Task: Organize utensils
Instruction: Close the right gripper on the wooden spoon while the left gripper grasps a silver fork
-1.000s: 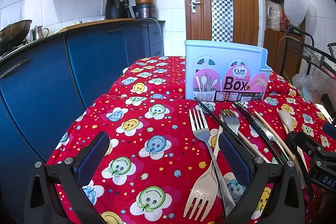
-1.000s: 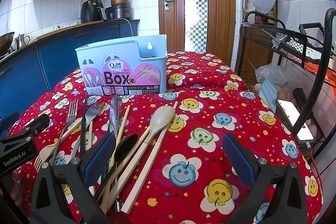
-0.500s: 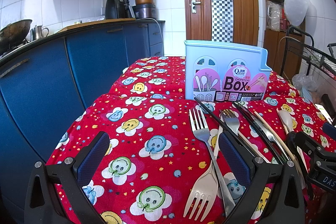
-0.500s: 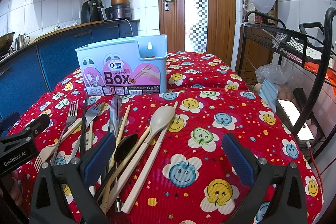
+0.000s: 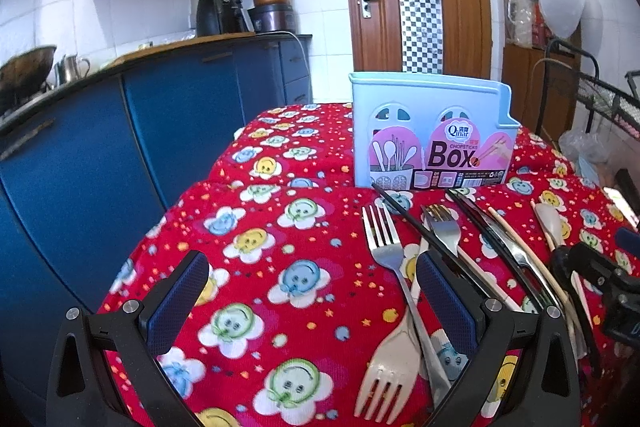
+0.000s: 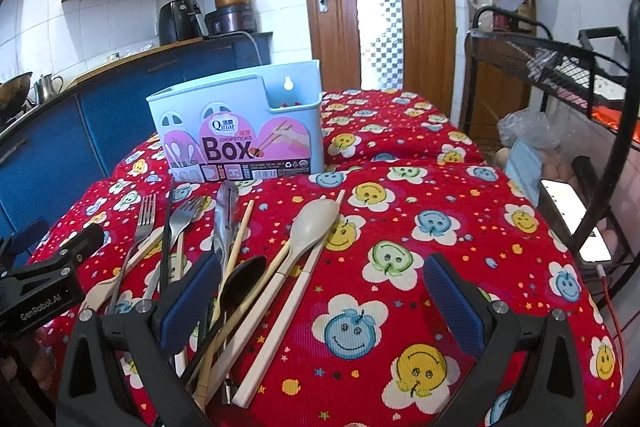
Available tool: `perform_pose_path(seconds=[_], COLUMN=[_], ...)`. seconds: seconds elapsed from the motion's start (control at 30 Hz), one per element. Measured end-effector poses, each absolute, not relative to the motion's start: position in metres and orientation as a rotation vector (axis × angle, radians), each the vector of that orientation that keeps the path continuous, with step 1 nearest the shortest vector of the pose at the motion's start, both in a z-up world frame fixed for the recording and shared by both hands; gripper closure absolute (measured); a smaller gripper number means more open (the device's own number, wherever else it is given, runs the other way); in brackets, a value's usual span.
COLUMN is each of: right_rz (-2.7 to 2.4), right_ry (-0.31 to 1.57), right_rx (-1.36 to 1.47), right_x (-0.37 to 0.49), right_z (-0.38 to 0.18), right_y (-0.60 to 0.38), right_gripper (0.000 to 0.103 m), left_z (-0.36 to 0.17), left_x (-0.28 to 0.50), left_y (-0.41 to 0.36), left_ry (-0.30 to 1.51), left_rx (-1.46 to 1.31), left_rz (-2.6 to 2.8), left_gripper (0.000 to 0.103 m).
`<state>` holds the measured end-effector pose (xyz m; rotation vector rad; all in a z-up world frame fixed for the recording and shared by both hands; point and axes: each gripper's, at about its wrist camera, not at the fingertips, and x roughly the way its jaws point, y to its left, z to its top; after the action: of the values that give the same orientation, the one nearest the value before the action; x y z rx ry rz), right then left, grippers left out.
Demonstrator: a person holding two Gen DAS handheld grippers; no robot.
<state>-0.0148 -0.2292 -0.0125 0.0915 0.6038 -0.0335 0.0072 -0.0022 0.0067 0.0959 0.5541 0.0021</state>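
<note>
The utensils lie in a loose fan on the red cloth of the table [image 6: 440, 211], just in front of the pale blue chopstick box [image 6: 240, 131], which stands upright near the middle with nothing visible in it. Nearest the table's left edge are two steel forks [image 5: 384, 247] and a cream plastic fork [image 5: 390, 375]; toward the centre come black chopsticks [image 5: 416, 223], metal tongs [image 6: 225, 223], wooden chopsticks [image 6: 240, 235], a black spoon [image 6: 242, 281] and a cream spoon [image 6: 314, 223]. Several cross or touch.

The left gripper [image 5: 308, 291] hovers low with its jaws spread wide and empty, its right finger beside the steel fork's handle. The right gripper [image 6: 320, 303] is likewise wide apart and empty, its left finger at the spoon handles.

The steel pieces are probably stiff, smooth and slippery, so a pinch across the flat mid-handle seems best. The plastic and wooden ones are likely light and easily nudged. Because they overlap, lifting an outer, free-lying piece first should avoid dragging its neighbours.
</note>
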Motion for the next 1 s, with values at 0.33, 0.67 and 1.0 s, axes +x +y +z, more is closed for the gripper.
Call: perform_pose_path(seconds=[0.33, 0.67, 1.0], right_rz=[0.07, 0.15, 0.231], right_ry=[0.753, 0.934, 1.057], right_rx=[0.014, 0.032, 0.097], right_x=[0.004, 0.021, 0.039], right_z=[0.0, 0.0, -0.003], right_y=[-0.231, -0.243, -0.246], right_gripper=[0.016, 0.044, 0.065], left_z=[0.027, 0.015, 0.0], left_x=[0.032, 0.059, 0.079], left_y=[0.005, -0.004, -0.018], left_ry=[0.647, 0.89, 1.043], left_rx=[0.144, 0.079, 0.009], left_rz=[-0.06, -0.251, -0.352], left_gripper=[0.003, 0.043, 0.064])
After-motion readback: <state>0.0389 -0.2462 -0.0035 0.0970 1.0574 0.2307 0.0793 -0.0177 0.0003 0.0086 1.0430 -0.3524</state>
